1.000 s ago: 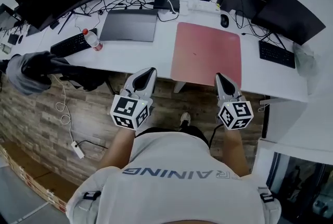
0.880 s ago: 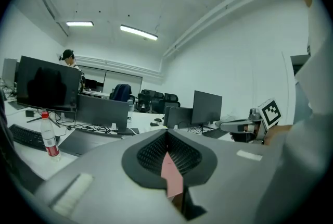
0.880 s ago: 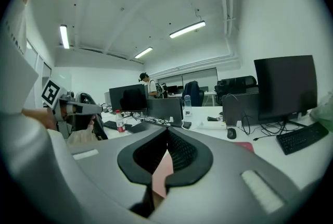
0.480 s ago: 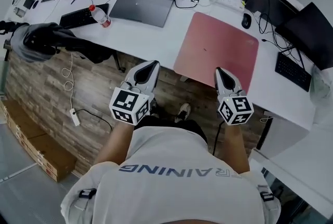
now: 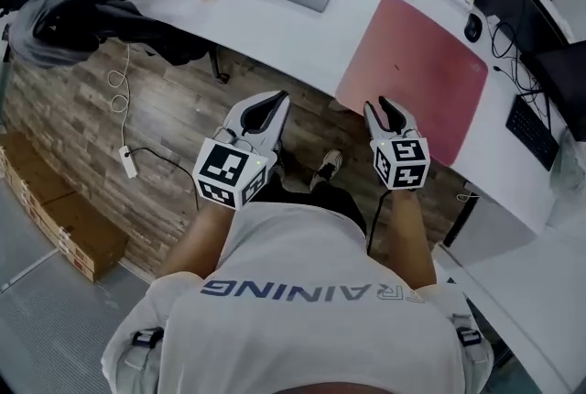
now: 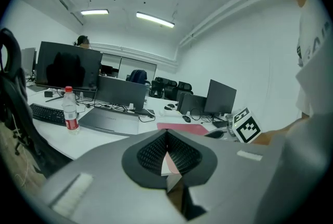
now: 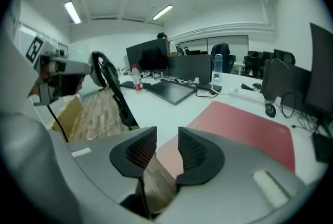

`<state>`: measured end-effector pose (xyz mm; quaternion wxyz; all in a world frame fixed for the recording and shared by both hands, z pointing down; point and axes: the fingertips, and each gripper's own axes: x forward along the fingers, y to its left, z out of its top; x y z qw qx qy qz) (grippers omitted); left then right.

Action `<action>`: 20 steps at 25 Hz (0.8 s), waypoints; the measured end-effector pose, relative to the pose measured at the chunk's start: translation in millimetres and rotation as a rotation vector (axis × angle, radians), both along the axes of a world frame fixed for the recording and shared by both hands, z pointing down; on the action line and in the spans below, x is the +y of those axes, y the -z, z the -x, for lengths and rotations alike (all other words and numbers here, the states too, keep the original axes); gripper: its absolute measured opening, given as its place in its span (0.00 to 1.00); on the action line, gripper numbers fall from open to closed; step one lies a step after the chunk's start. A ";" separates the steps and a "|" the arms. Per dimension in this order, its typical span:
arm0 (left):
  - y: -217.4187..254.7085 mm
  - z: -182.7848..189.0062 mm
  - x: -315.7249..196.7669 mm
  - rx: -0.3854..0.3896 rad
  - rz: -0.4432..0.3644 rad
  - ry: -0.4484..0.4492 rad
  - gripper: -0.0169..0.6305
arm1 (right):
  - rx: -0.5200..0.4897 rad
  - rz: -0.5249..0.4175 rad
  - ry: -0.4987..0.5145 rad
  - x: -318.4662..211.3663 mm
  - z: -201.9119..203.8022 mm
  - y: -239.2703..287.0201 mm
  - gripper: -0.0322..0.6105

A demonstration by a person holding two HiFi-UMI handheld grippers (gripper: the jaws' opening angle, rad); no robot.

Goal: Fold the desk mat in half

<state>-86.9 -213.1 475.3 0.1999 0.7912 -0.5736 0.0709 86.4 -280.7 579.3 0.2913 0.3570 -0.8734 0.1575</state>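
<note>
While the pink desk mat (image 5: 421, 62) lies flat and unfolded on the white desk (image 5: 302, 30), its near edge right along the desk's front rim, both grippers come in low in front of it. The right gripper (image 5: 380, 106) is over that near edge, in its left half. Its jaws have just been opening and stand apart now, with nothing pinched. Its own view shows pink mat through the gap, but not yet between the pads. The left gripper (image 5: 275, 101) hangs out over the wooden floor (image 5: 183, 136), beside the mat's near left corner and clear of the desk, jaws pressed together and empty.

So this looks like the reach for the first grab, and the fold hasn't begun. To do it well, the right jaws want one pad under the edge and one on top (the mat sitting right at the rim should help), then a firm bite a little way in so the edge can't slip out. The left jaws still have to open and take the same edge at the left corner. I'd want the right grip further toward the other corner, so the edge lifts level and doesn't sag. Then the edge goes across to the far edge, corners matched. The computer mouse (image 5: 472, 27) sits just beside that far edge and could get in the way.
</note>
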 end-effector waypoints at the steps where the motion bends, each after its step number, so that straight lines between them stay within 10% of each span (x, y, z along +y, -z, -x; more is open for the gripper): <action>1: -3.1 4.6 1.4 0.005 0.002 0.003 0.02 | 0.057 -0.017 0.019 0.3 5.9 -8.1 0.28; 10: -35.3 39.6 13.2 0.053 0.070 0.011 0.02 | 0.454 -0.005 0.255 19.8 50.1 -101.4 0.36; 20: -56.0 83.1 21.4 0.094 0.099 0.047 0.02 | 0.663 -0.013 0.216 9.6 58.8 -156.2 0.31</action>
